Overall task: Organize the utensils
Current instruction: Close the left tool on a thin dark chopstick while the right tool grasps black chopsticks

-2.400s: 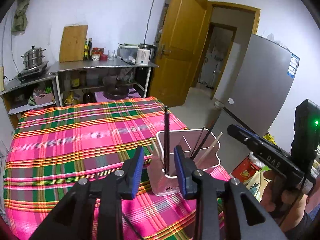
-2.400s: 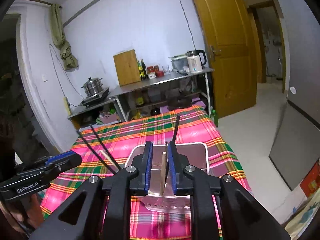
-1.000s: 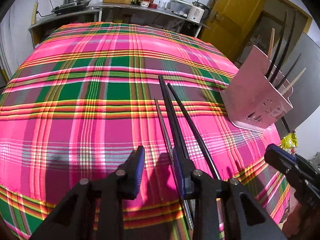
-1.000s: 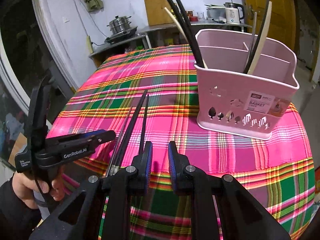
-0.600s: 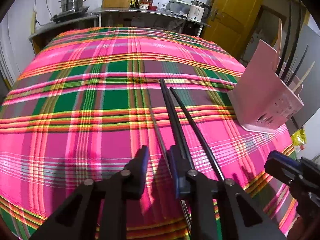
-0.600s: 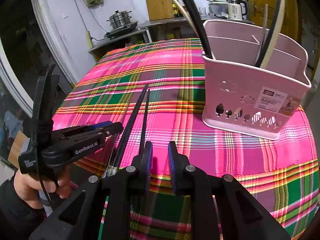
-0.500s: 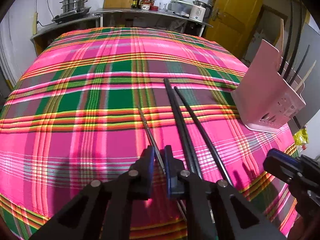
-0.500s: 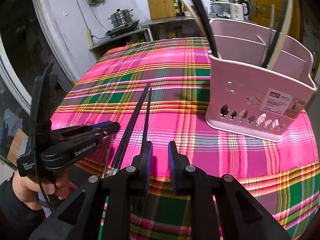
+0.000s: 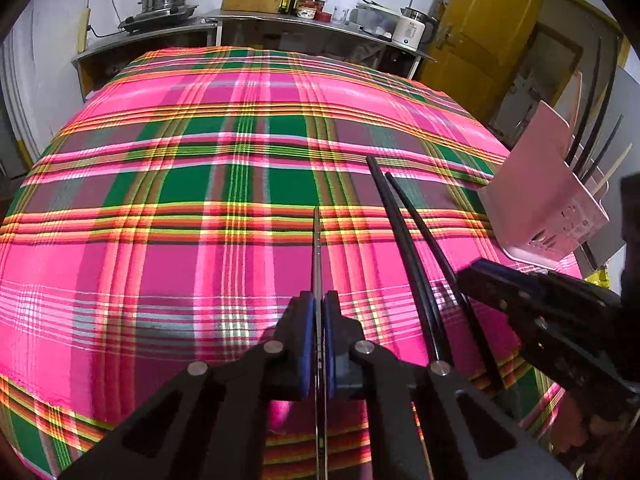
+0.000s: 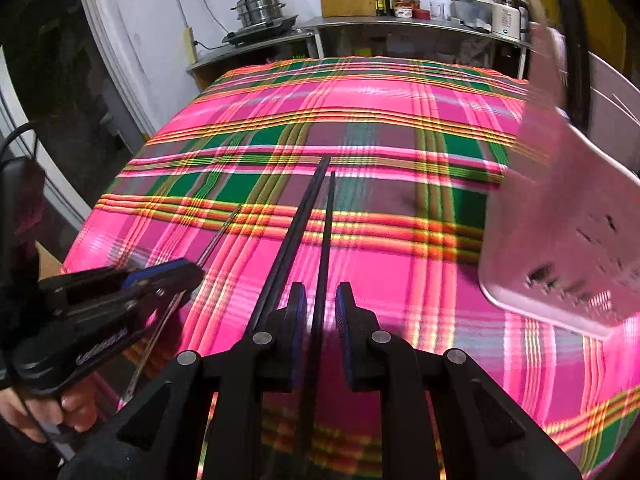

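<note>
While the left tongs [image 9: 319, 312] clamp a thin metal chopstick [image 9: 317, 240] on the plaid tabletop [image 9: 180, 208], the right tongs [image 10: 321, 308] stand parted around a black chopstick [image 10: 327, 216]; lettering blurred, unreadable.

Both wrist cameras sit low and close over the near edge of the plaid tablecloth [image 9: 168, 264], facing the far steel counter [image 10: 400, 22]; the left view has the pink utensil basket [image 9: 540, 200] at right; the right view sees it nearer; both share the black chopsticks [image 10: 304, 220].
</note>
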Motion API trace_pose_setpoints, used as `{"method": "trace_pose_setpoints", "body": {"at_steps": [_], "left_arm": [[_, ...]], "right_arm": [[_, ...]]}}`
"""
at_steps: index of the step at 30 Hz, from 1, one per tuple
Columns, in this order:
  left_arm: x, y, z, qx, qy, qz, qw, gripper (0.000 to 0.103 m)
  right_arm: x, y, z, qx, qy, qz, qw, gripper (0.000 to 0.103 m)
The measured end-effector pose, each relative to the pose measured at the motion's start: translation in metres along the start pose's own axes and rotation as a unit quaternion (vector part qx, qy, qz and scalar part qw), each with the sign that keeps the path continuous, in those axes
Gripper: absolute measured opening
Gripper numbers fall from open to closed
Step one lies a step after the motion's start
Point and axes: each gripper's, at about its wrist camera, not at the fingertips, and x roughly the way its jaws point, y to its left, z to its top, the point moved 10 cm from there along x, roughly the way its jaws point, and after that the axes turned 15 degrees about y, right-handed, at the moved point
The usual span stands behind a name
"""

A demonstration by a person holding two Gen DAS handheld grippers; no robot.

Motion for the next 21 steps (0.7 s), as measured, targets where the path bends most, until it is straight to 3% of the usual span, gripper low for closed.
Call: {"method": "trace_pose_setpoints", "body": {"at_steps": [13,16,21], "left_arm": [[0.004,-0.001,0.009,0.008,-0.004,0.011,0.9999,0.007],[0.005,-0.002,0.013,0.014,0.000,0.020,0.9997,0.007],[0.005,-0.003,0.015,0.015,0.004,0.020,0.9997,0.006]], "right_arm": [[0.020,0.002,0.019,-0.021,0.014,-0.037,0.999,0.016],[0.020,0.001,0.019,-0.024,0.015,-0.049,0.998,0.006],[0.017,0.001,0.018,-0.020,0.016,-0.040,0.999,0.006]]}}
